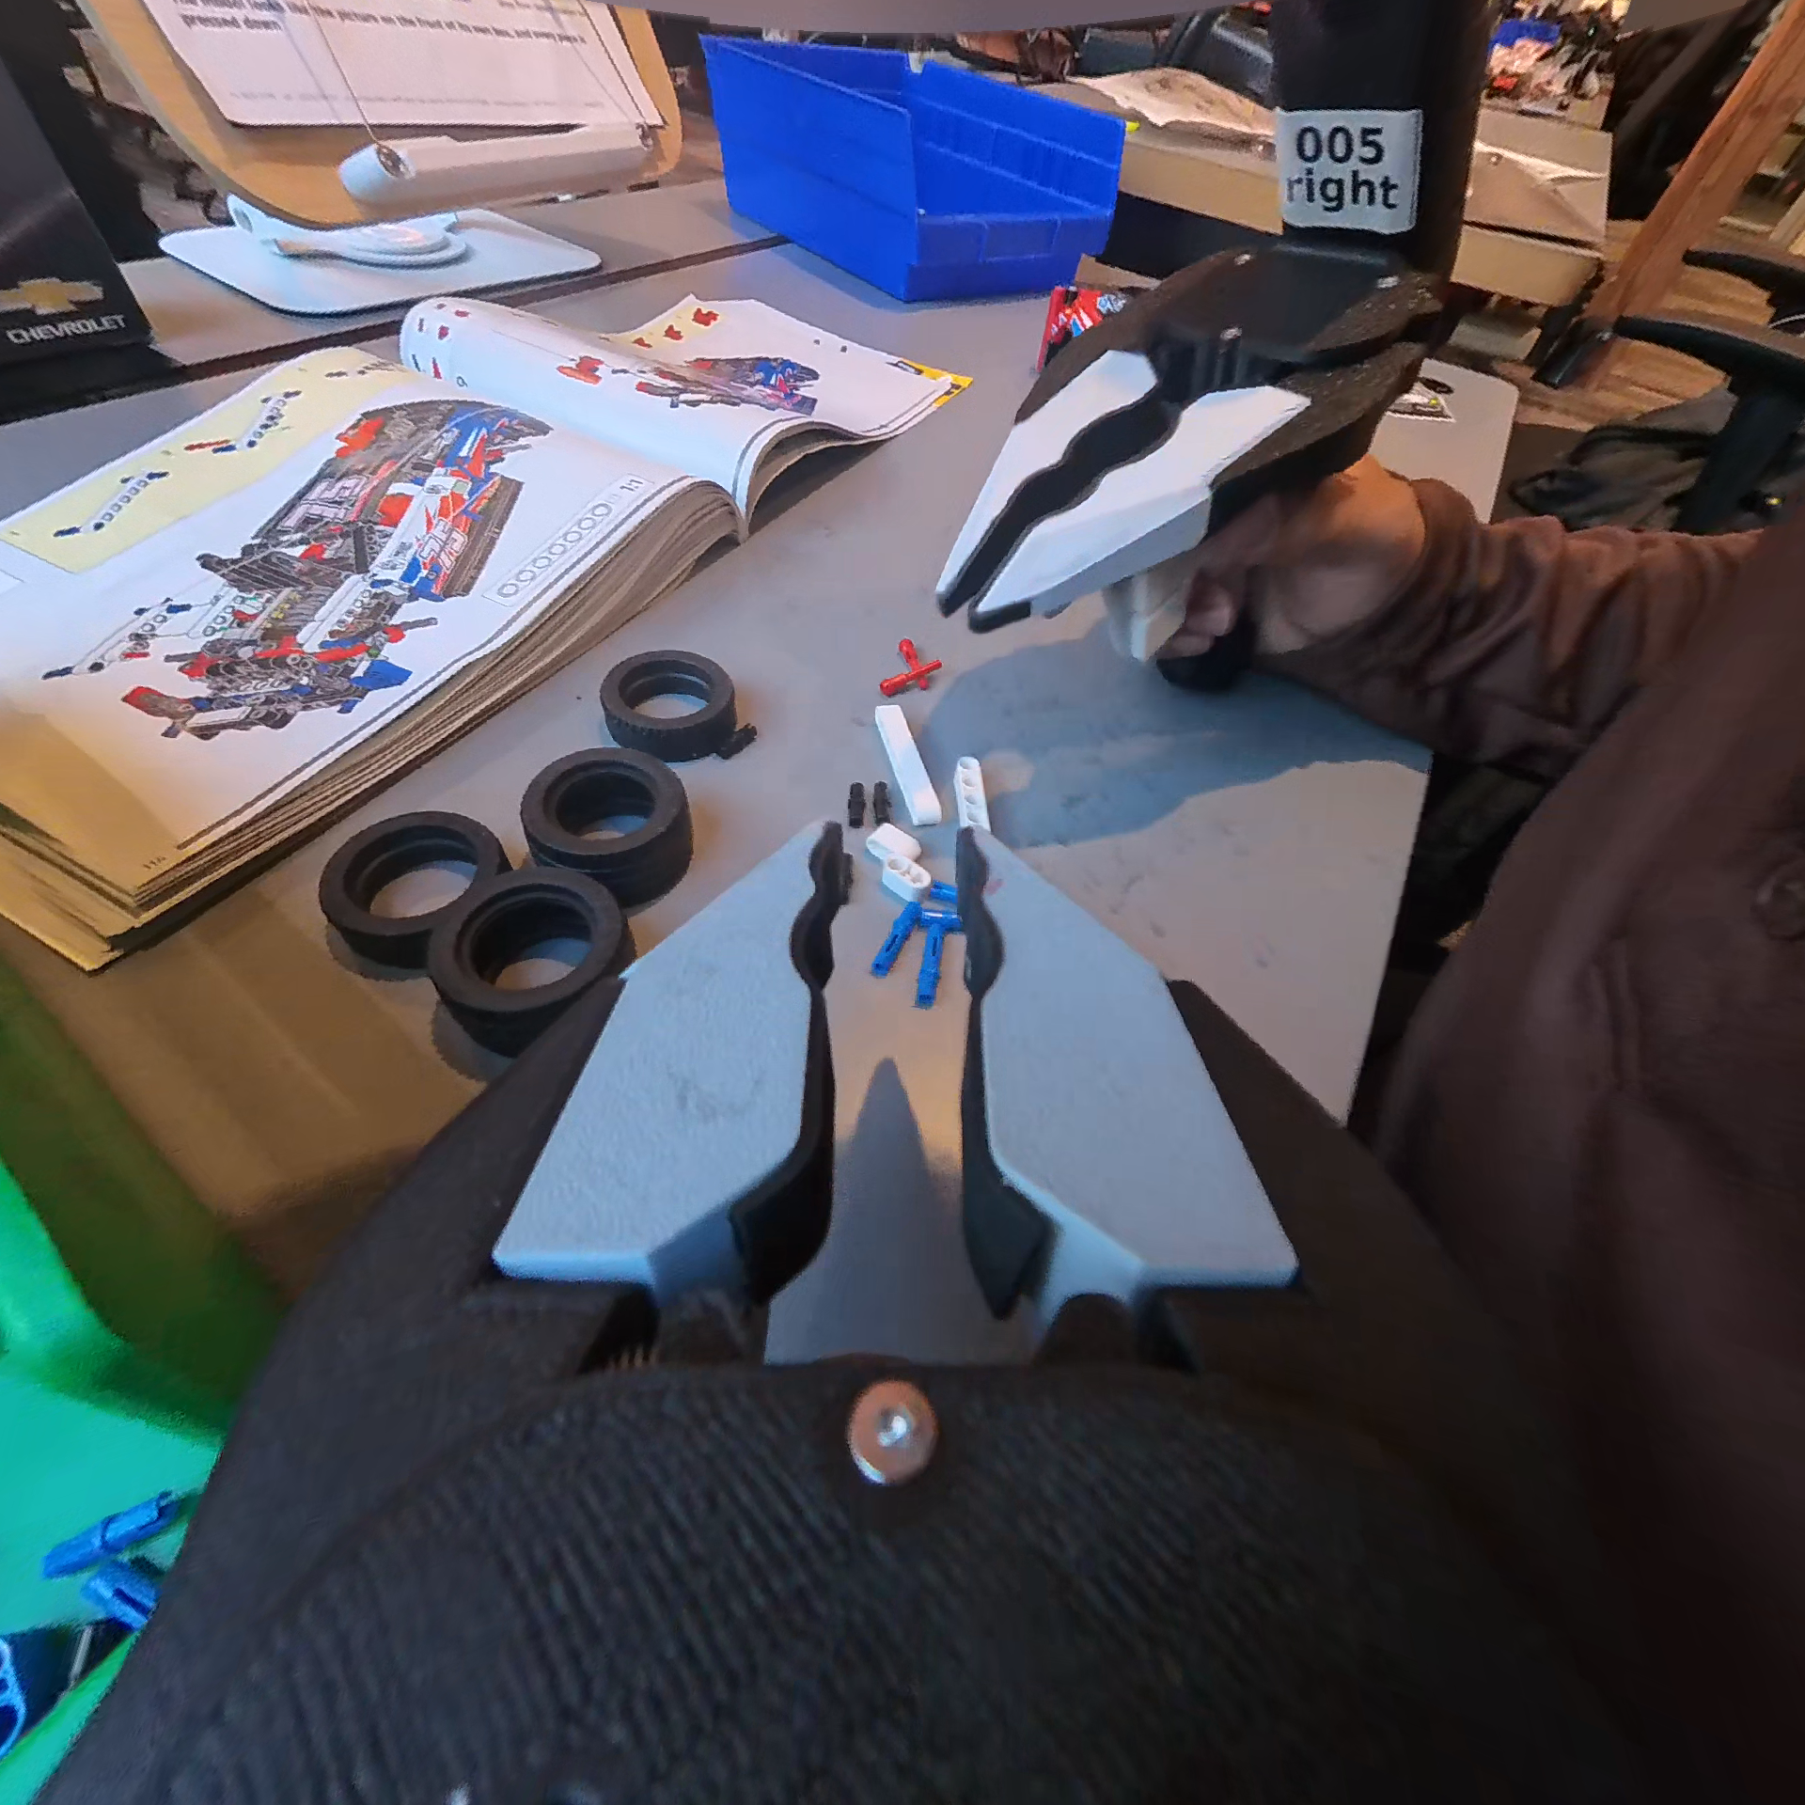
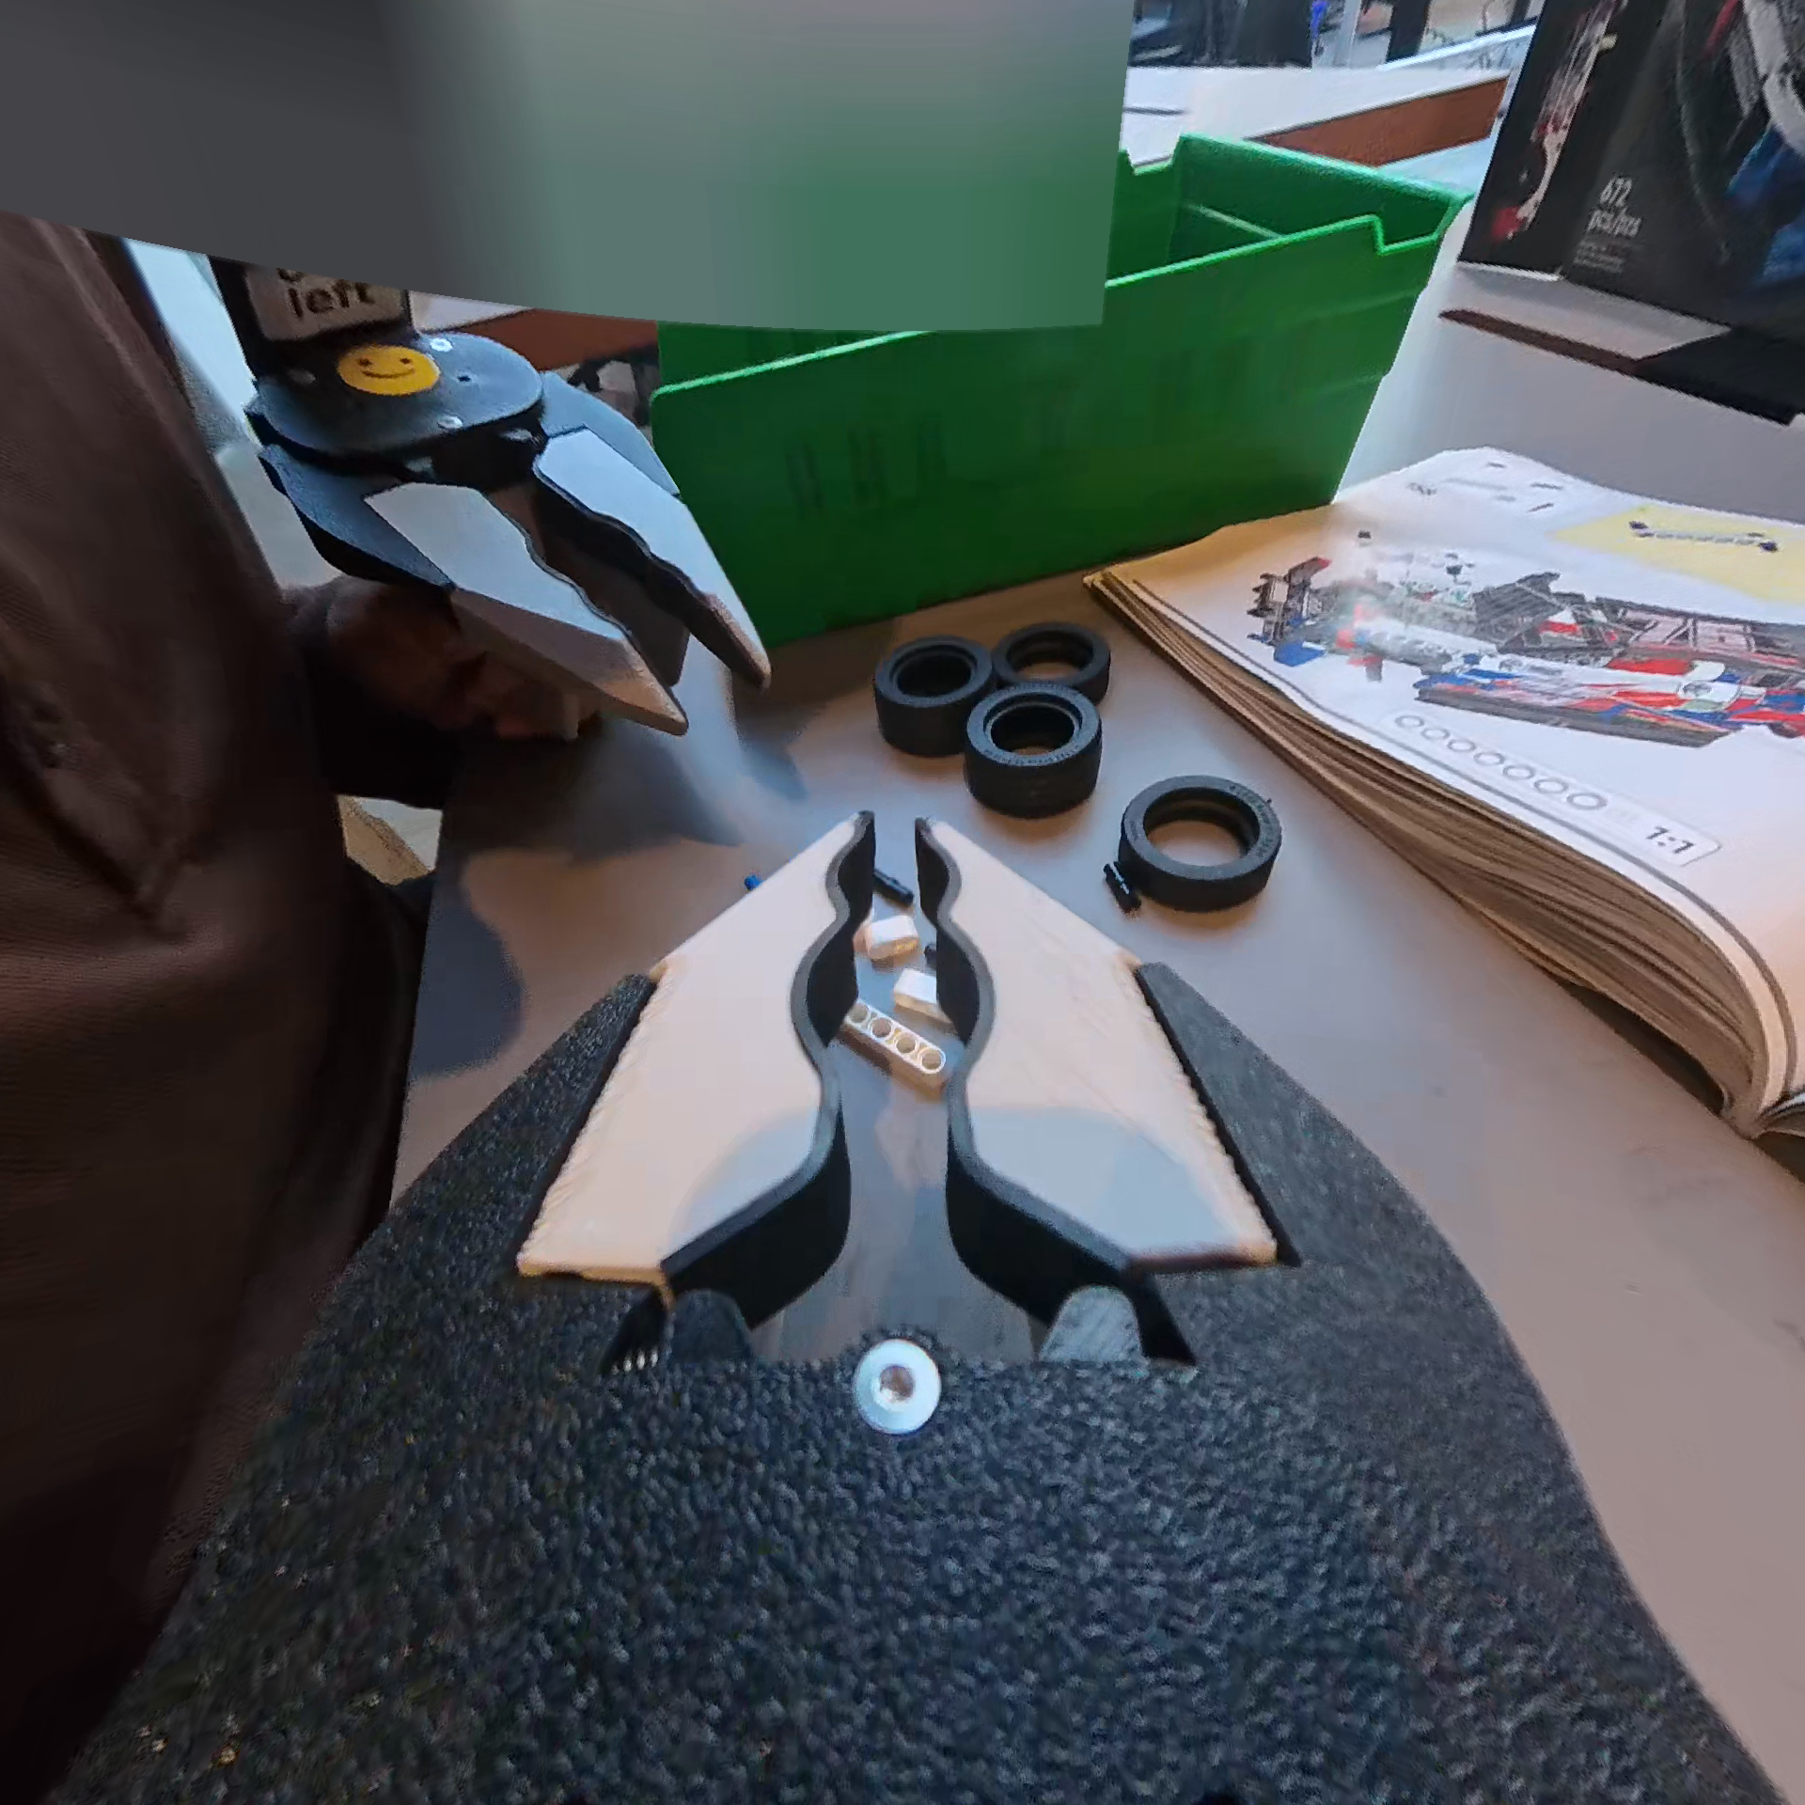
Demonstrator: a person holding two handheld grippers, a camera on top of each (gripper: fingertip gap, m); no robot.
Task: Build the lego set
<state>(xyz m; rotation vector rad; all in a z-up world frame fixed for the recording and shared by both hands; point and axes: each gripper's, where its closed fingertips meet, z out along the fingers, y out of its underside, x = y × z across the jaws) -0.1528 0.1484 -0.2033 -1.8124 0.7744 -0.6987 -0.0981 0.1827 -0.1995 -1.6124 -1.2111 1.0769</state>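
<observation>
- Two claws hover over a scatter of small Lego parts on the grey worktop (image 1: 1221, 879); neither holds anything, so the step in hand looks like picking the first piece.
- Left claw (image 1: 901, 840) has its jaws parted and empty, tips just above the two short white pieces (image 1: 903, 860) and the blue pins (image 1: 918, 943).
- Right claw (image 2: 894, 830) is narrowly parted, nothing gripped; the white four-hole beam (image 2: 899, 1050) shows between its fingers on the worktop below.
- Four black tyres (image 1: 518, 869) sit near the open instruction booklet (image 1: 322, 586), apart from the small parts.
- Red axle connector (image 1: 908, 672), long white beam (image 1: 906, 764) and two black pins (image 1: 869, 803) lie close together; take one part at a time, closing across its narrow width.
- Pins are tiny and round, so they may roll or flick away; lower straight down and close gently.
- Check the booklet page first.
</observation>
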